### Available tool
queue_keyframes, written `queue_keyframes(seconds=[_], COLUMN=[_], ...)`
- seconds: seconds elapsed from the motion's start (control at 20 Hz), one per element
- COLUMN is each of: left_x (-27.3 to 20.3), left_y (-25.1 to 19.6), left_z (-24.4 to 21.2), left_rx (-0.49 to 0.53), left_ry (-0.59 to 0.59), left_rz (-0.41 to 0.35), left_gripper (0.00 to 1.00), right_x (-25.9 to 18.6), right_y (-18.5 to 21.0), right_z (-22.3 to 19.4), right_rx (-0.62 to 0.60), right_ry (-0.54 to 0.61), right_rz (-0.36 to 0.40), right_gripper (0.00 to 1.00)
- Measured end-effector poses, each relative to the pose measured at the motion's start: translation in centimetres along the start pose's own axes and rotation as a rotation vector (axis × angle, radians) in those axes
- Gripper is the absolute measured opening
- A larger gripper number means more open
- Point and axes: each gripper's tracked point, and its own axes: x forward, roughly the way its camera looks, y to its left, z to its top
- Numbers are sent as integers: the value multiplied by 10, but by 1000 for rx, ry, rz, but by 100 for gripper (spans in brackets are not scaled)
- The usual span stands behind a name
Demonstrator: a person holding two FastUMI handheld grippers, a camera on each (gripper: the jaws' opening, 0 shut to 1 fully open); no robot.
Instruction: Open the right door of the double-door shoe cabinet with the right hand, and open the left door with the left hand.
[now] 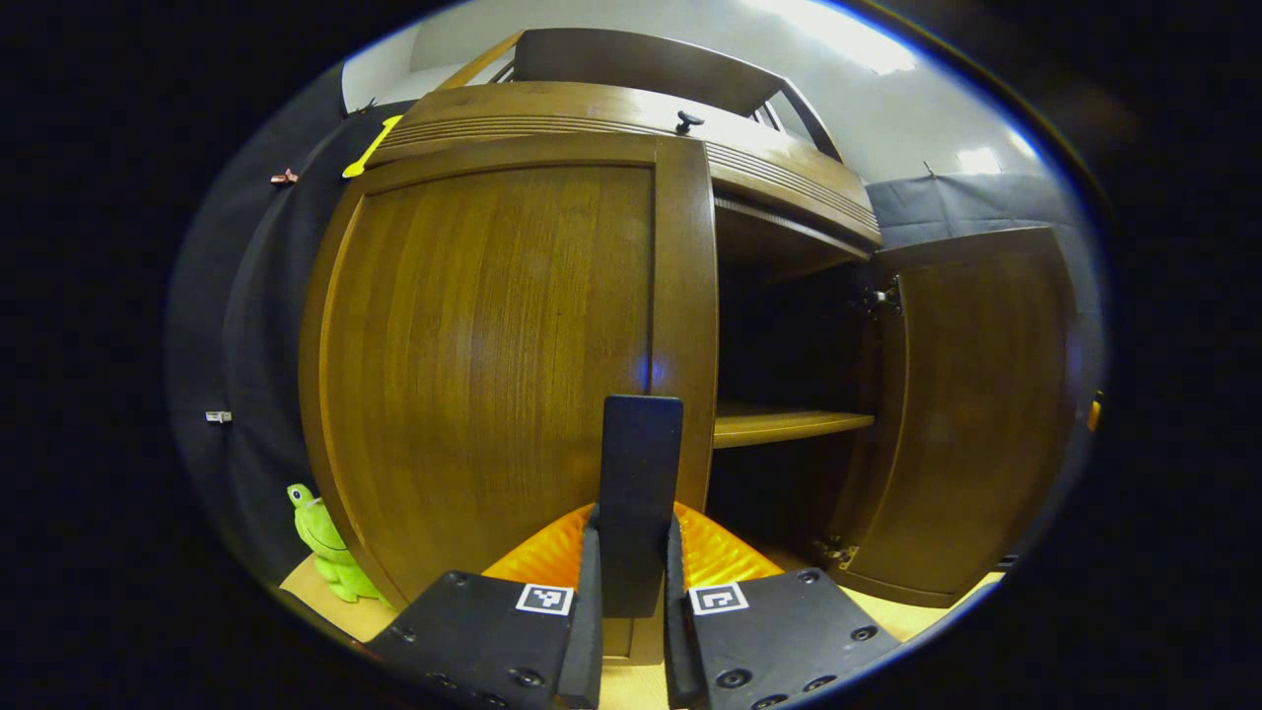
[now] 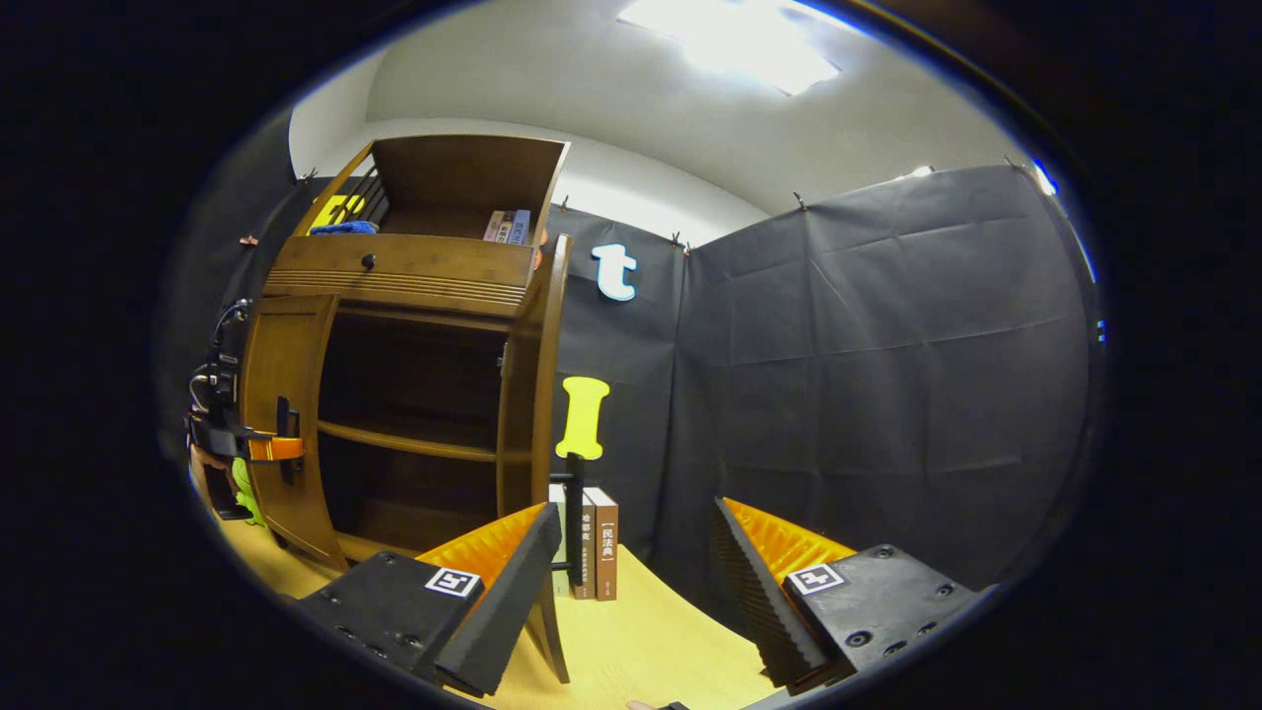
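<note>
A pale wooden tabletop [image 2: 641, 641] carries the brown shoe cabinet [image 2: 404, 266], with black cloth walls [image 2: 868, 375] behind and books [image 2: 595, 542] standing beside it. The left gripper [image 1: 632, 582] is clamped narrowly on the left door's dark handle [image 1: 639, 493], the left door [image 1: 493, 365] closed straight ahead. To its right the right door [image 1: 971, 414] stands swung open. The right gripper [image 2: 631, 592] is spread wide and holds nothing, the right door's edge just left of it.

- The light wooden table [image 2: 641, 641] carries the shoe cabinet [image 2: 394, 414].
- Upright books [image 2: 596, 542] stand just beside the cabinet.
- A green plush frog [image 1: 330, 547] sits at its other side.
</note>
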Motion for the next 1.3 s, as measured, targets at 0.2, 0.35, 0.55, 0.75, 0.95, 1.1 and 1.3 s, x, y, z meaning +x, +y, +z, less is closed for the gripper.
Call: queue_keyframes(seconds=[0.2, 0.35, 0.55, 0.75, 0.95, 1.1, 1.3], left_x=[-31, -53, -81, -105, -125, -136, -154], left_y=[3, 9, 20, 31, 41, 50, 64], left_z=[1, -1, 0, 0, 3, 3, 5], left_rx=[4, 12, 24, 34, 40, 42, 46], left_ry=[0, 3, 8, 9, 12, 10, 6], left_rz=[-24, -34, -27, 6, 42, 69, 116], left_gripper=[29, 29, 29, 29, 29, 29, 28], right_x=[-7, -12, -12, -10, -8, -9, -6], right_y=[28, 56, 94, 125, 136, 154, 171], right_z=[9, 6, -1, -9, -15, -14, -19], right_rx=[0, 1, 17, 47, 55, 70, 72], right_ry=[-23, -16, 0, 14, 22, 29, 38], right_rz=[76, 142, 252, 342, 392, 438, 482], right_gripper=[97, 97, 98, 98, 99, 96, 98])
